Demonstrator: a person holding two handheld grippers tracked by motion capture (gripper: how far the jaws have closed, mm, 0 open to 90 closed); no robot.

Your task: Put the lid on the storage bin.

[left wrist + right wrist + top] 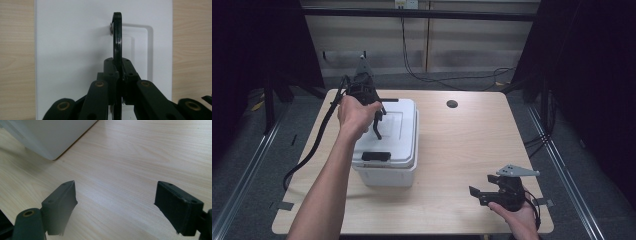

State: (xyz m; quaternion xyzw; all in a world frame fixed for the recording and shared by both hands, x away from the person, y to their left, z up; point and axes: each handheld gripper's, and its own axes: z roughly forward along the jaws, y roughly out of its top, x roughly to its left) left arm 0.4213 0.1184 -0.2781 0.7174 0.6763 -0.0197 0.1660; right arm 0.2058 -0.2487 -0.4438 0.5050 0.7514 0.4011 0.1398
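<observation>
The left gripper (119,82) is clamping the black handle (117,37) edge-on, its long axis running straight ahead over the white box (397,150). The right gripper (115,207) is resting well apart, jaws gaping wide and holding nothing.

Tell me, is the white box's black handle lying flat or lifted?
Lifted: the left claw is shut on the handle, which stands up from the lid.

White box (47,137) cut off at frame top; handle (117,45) base behind gripper.
</observation>
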